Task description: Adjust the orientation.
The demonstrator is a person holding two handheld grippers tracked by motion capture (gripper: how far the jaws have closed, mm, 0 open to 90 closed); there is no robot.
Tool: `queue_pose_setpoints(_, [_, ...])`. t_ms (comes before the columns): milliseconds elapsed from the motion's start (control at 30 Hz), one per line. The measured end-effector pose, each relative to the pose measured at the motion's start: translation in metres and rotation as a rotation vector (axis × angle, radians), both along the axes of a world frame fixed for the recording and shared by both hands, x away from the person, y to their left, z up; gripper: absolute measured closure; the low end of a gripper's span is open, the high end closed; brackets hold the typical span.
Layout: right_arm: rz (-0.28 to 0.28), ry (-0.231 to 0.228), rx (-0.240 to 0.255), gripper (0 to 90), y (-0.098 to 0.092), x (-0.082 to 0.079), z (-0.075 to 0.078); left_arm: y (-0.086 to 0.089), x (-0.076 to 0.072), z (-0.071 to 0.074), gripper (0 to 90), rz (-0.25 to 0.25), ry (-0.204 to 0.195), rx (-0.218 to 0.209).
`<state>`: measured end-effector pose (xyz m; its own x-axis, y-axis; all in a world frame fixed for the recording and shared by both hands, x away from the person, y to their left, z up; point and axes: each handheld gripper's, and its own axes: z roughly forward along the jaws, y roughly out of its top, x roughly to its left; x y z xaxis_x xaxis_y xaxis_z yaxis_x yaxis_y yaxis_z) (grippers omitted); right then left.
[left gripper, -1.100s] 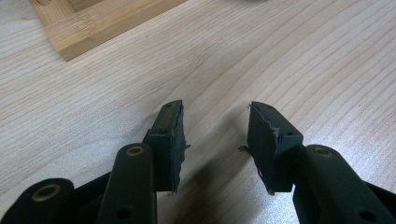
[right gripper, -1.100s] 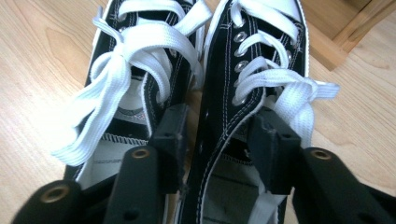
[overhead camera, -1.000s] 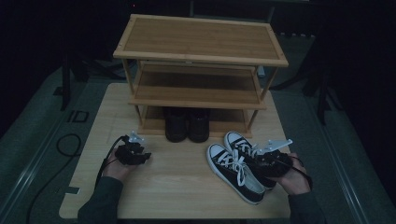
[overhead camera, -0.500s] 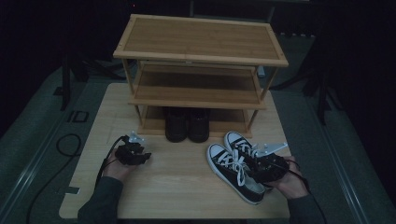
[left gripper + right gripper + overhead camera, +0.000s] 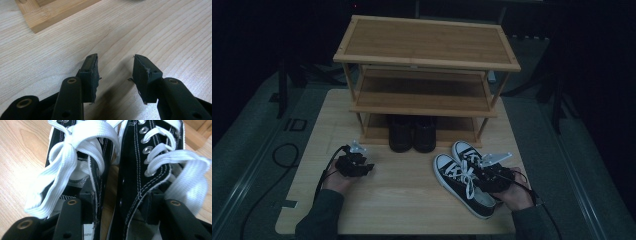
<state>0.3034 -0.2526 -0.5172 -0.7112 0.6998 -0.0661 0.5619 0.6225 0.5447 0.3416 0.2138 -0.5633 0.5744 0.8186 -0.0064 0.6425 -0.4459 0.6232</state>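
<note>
A pair of black canvas sneakers (image 5: 463, 184) with white laces lies side by side at the table's front right, toes toward the rack. My right gripper (image 5: 486, 173) sits over their heel ends. In the right gripper view its jaws are open: one reaches inside the left sneaker (image 5: 106, 147), the other inside the right sneaker (image 5: 136, 170), so the inner walls of both shoes stand between them with a small gap. My left gripper (image 5: 363, 167) rests low over the bare table at front left, open and empty (image 5: 115, 67).
A three-tier bamboo shoe rack (image 5: 427, 42) stands at the back of the wooden table (image 5: 402, 205). A pair of dark boots (image 5: 412, 134) sits on its bottom level. A rack foot (image 5: 47, 13) lies just ahead of the left gripper. Cables trail off both grippers.
My right gripper has dropped a little toward the person and settled into the sneakers' heel openings. The left gripper has stayed still.
</note>
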Motion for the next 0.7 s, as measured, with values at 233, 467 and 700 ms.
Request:
queue_pose_setpoints(233, [0.004, 0.008, -0.040, 57.9, 0.0087, 0.0054, -0.0090, 0.0006, 0.0001, 0.0001, 56.3, -0.002, 0.001, 0.001])
queue_pose_setpoints(467, [0.000, 0.025, 0.004, 79.2, 0.0056, 0.0061, -0.0086, 0.0006, -0.0003, 0.0002, 56.3, -0.003, 0.002, 0.002])
queue_pose_setpoints(700, [0.007, 0.009, 0.009, 83.8, 0.0045, 0.0058, -0.0086, 0.0008, -0.0001, 0.0003, 56.3, -0.004, 0.004, 0.001])
